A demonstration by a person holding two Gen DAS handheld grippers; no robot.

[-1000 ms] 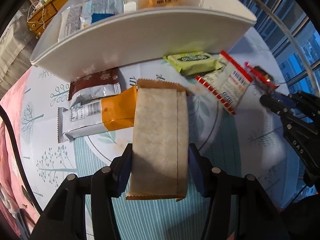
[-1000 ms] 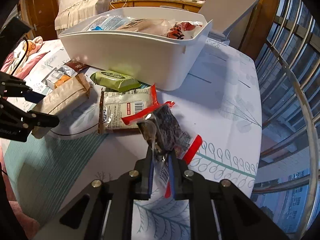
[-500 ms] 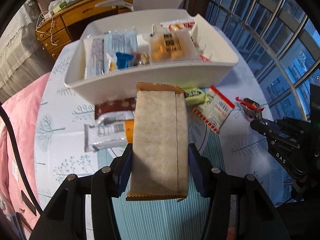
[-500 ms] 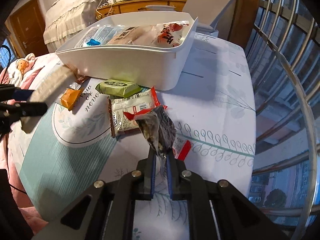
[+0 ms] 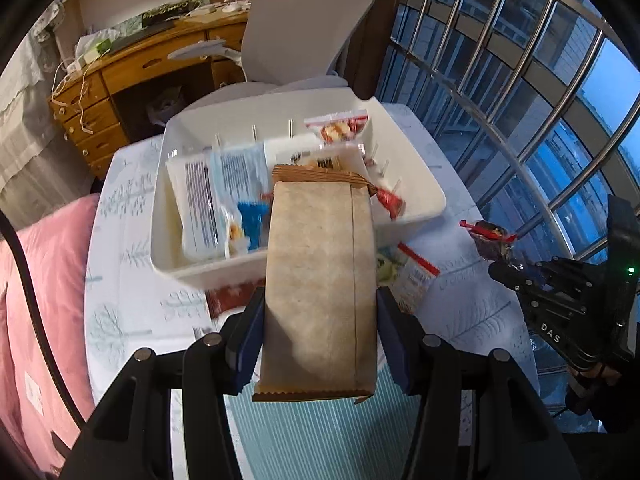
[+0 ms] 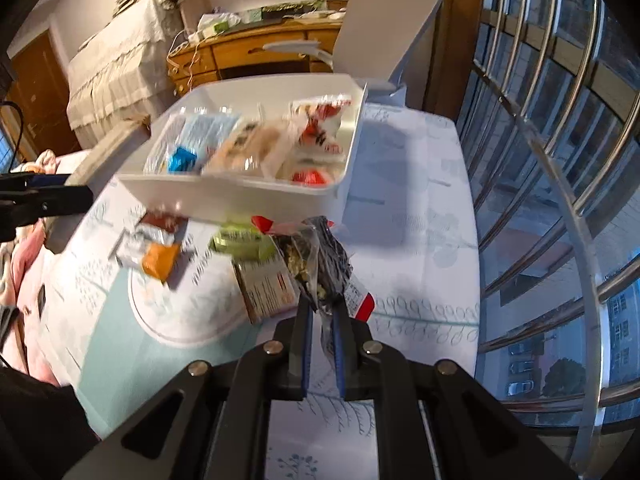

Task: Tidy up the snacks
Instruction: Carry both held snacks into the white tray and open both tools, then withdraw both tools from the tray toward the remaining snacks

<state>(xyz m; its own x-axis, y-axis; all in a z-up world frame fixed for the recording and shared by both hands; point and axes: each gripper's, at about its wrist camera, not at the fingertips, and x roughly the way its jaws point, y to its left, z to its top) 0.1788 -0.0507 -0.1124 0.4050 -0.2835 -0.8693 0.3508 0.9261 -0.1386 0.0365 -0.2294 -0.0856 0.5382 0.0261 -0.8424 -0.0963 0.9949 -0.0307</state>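
The brown snack pack (image 5: pixel 320 292), pinched in the left gripper (image 5: pixel 318 344), points its long side at the white bin (image 5: pixel 420 184) just ahead; the right gripper (image 6: pixel 321 344) pinches a dark wrapper (image 6: pixel 324 264).

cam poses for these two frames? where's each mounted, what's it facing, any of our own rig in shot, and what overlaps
Left wrist: on the left gripper, looking along its fingers over the brown snack pack it clamps, toward the white bin and window; the right gripper shows at right.
Right wrist: on the right gripper, pinching a dark clear-wrapped snack, facing the white bin and desk; the left gripper shows at the left edge.
Shared: bin, table, loose packets, grey chair, each other's gripper.
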